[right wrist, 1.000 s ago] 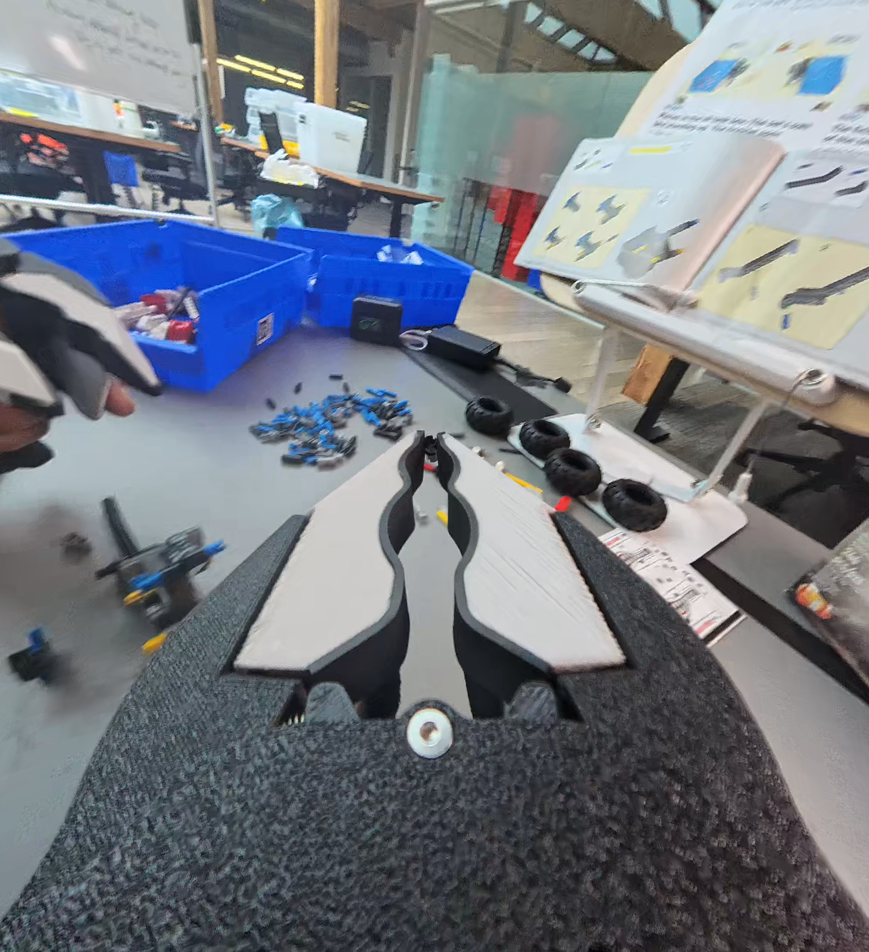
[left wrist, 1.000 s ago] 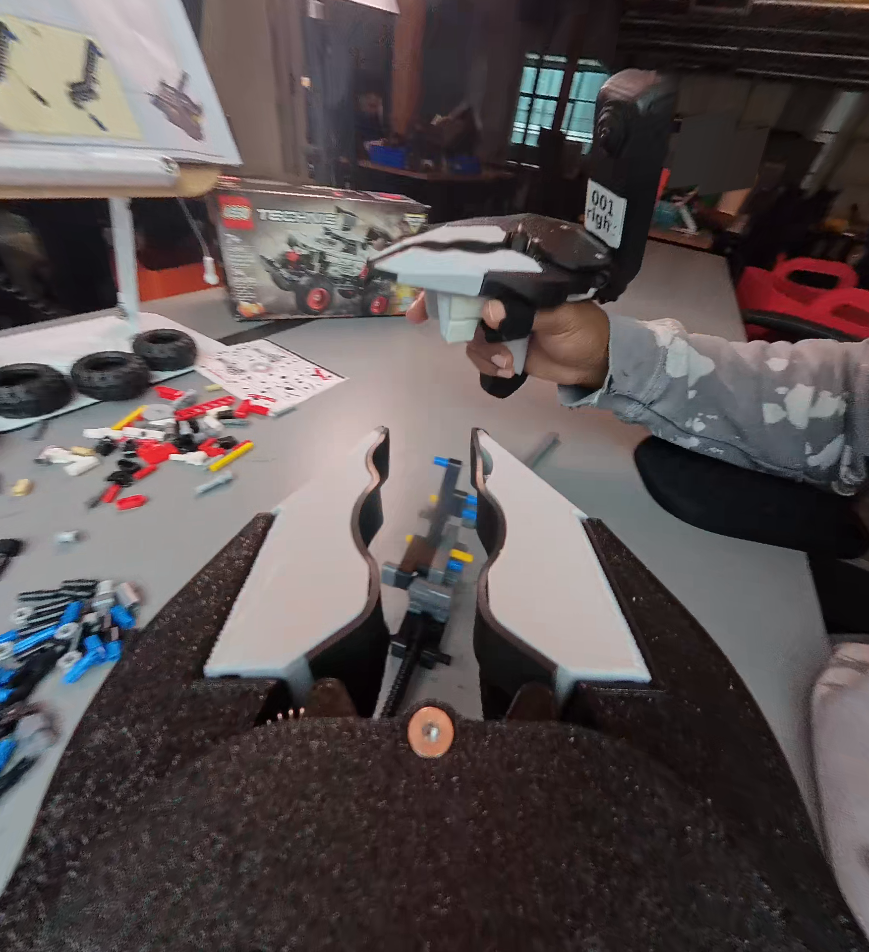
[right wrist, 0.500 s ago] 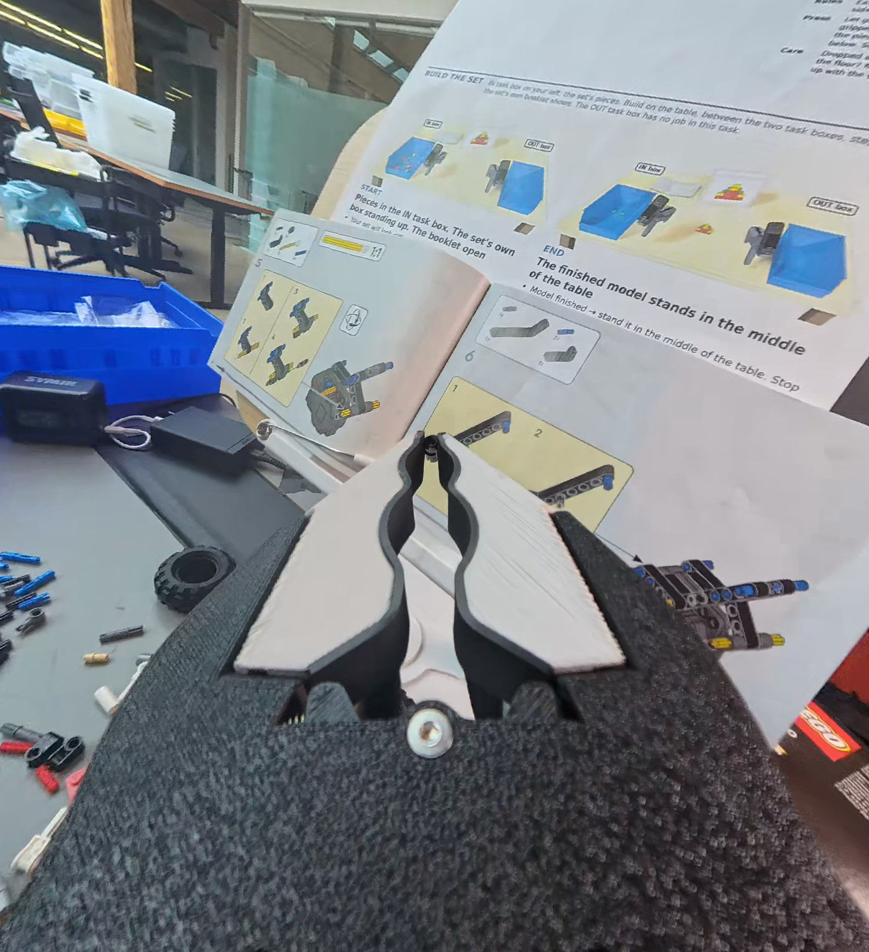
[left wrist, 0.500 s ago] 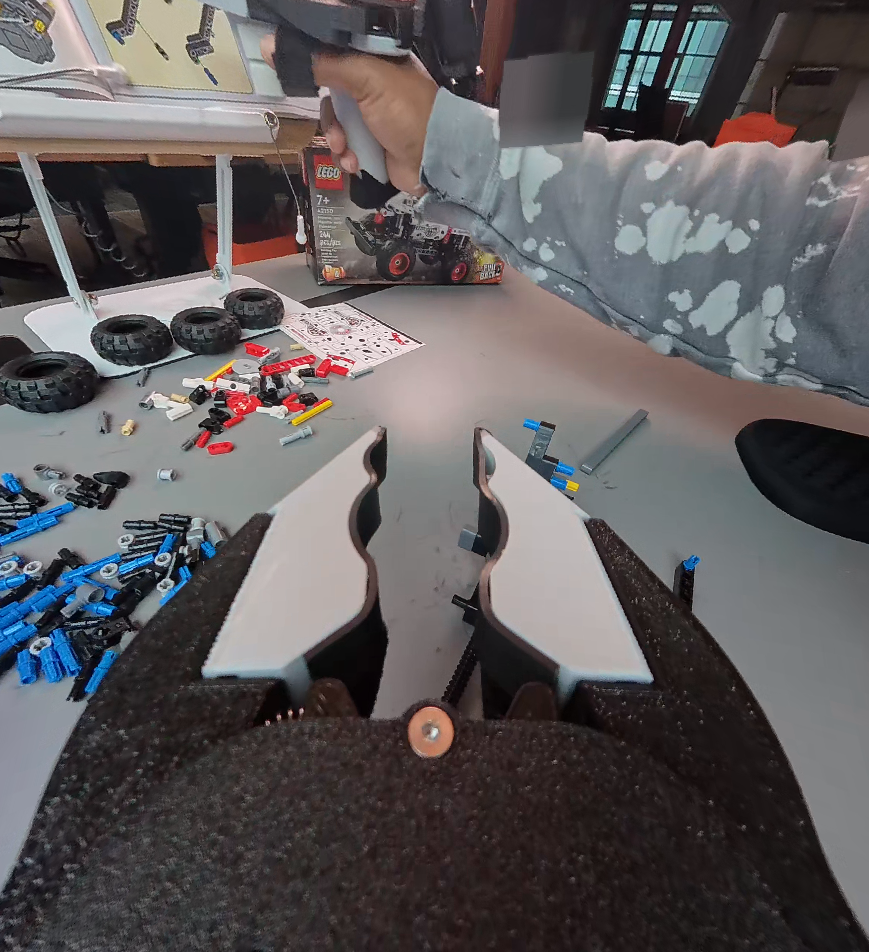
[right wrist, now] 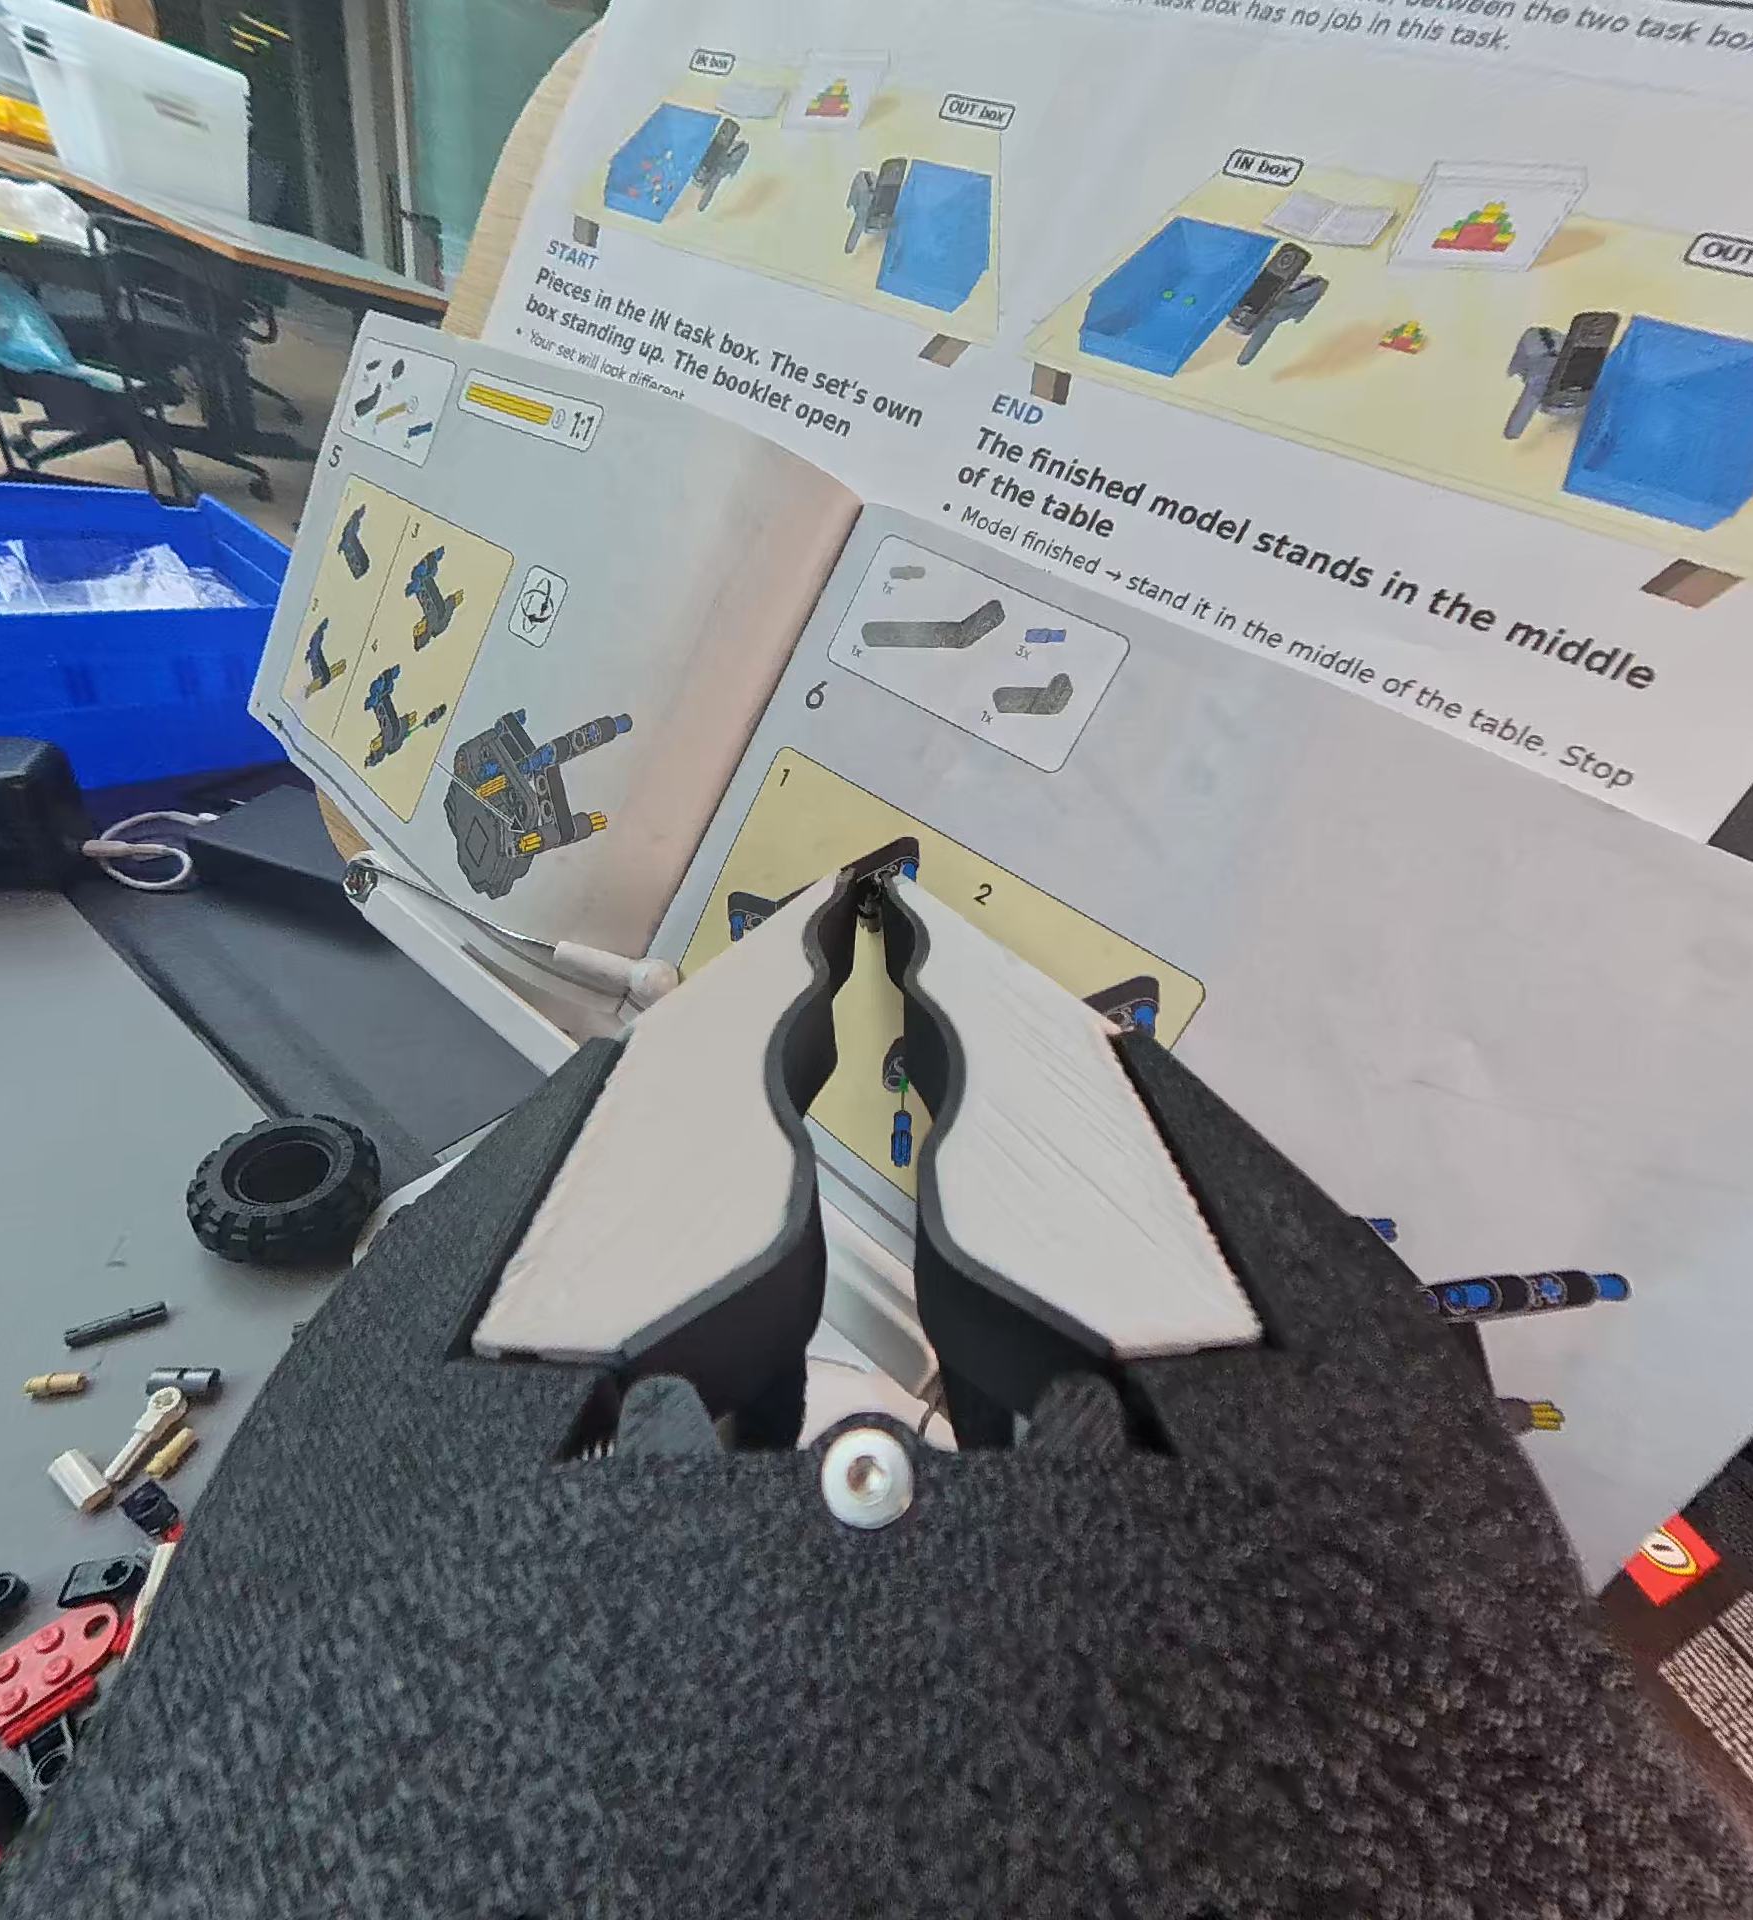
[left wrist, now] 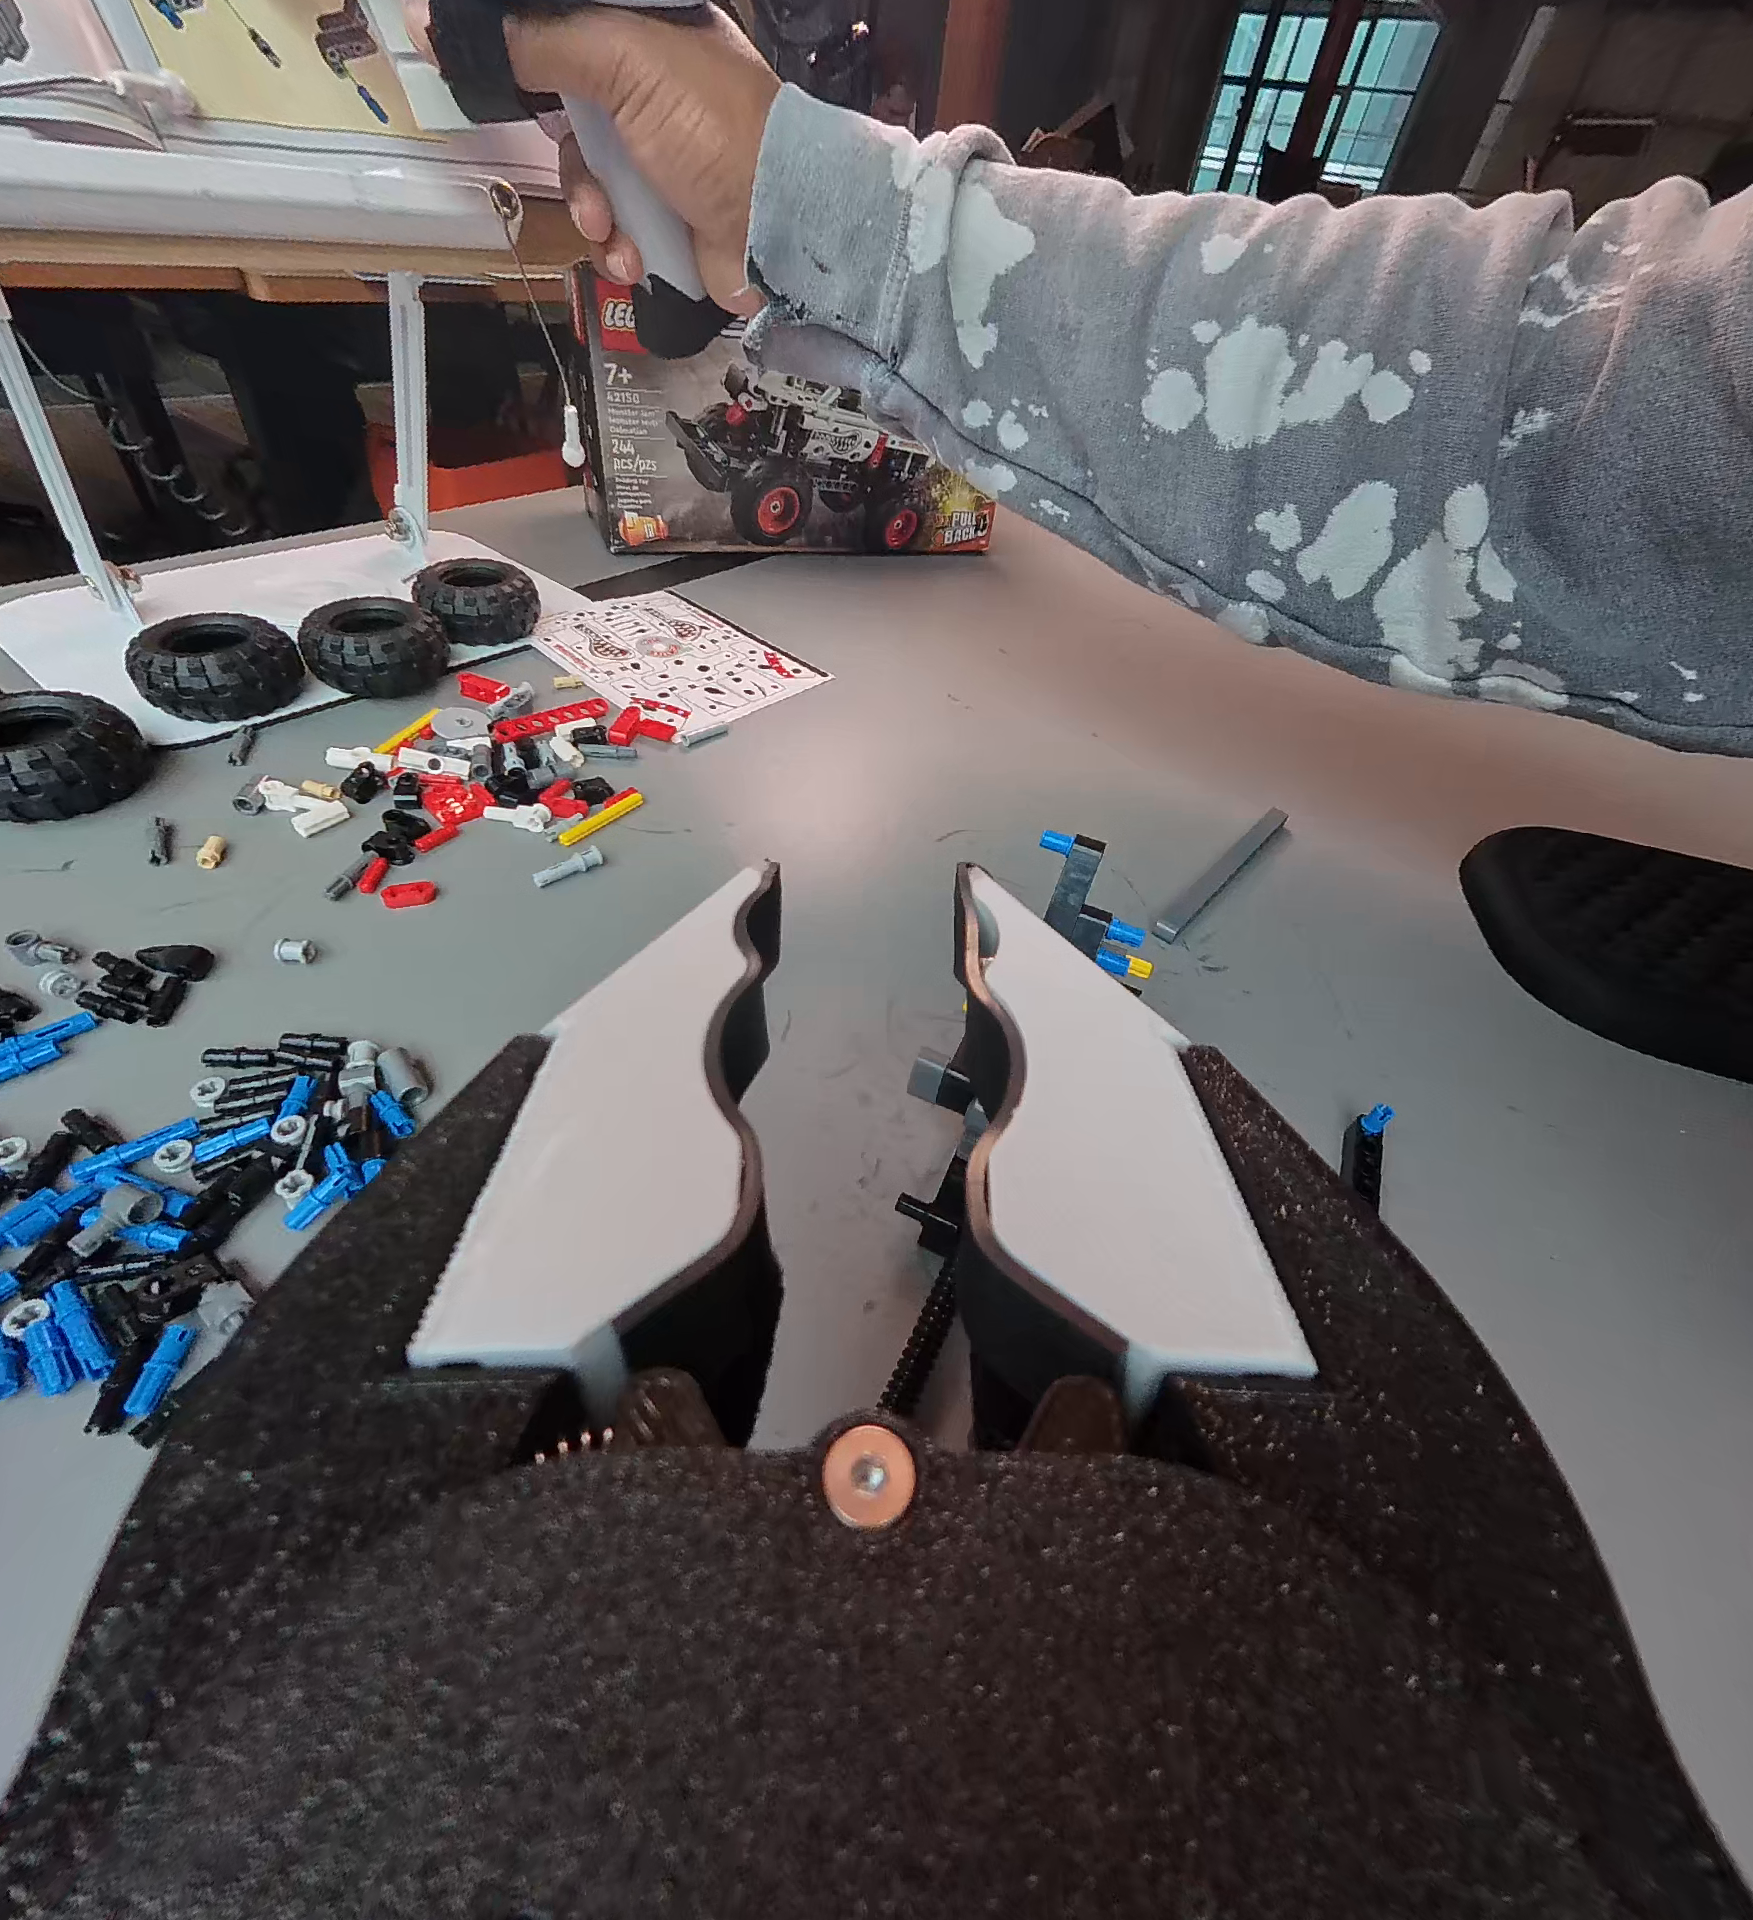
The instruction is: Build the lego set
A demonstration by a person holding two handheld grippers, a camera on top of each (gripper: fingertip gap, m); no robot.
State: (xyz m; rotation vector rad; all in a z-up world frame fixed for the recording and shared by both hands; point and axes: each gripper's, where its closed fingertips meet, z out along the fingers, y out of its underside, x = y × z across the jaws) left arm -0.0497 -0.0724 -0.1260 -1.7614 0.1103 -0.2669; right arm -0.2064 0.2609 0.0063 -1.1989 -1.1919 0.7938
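My left gripper (left wrist: 867, 883) is open and empty, low over the grey table (left wrist: 955, 727). The partly built black and grey assembly (left wrist: 1085, 904) with blue and yellow pins lies just right of it, partly hidden by my right finger. My right gripper (right wrist: 872, 883) is raised in front of the open instruction booklet (right wrist: 560, 623) on its stand. Its tips are nearly closed on a small dark piece (right wrist: 869, 902). In the left wrist view only the hand (left wrist: 643, 135) and mottled grey sleeve holding it show, up by the stand.
Tyres (left wrist: 212, 665) sit on the stand's white base. Loose pieces lie left: a red and white pile (left wrist: 477, 779) and a blue and black pin pile (left wrist: 72, 1174). Also a sticker sheet (left wrist: 680, 655), set box (left wrist: 789, 457), grey beam (left wrist: 1220, 873), blue bin (right wrist: 72, 603) and printed sheet (right wrist: 1267, 312). Left tips to right tips: about 40 cm.
My right gripper has lifted from over the table to the booklet, still nearly closed. My left gripper has shifted left off the assembly, which was between its fingers a second ago.
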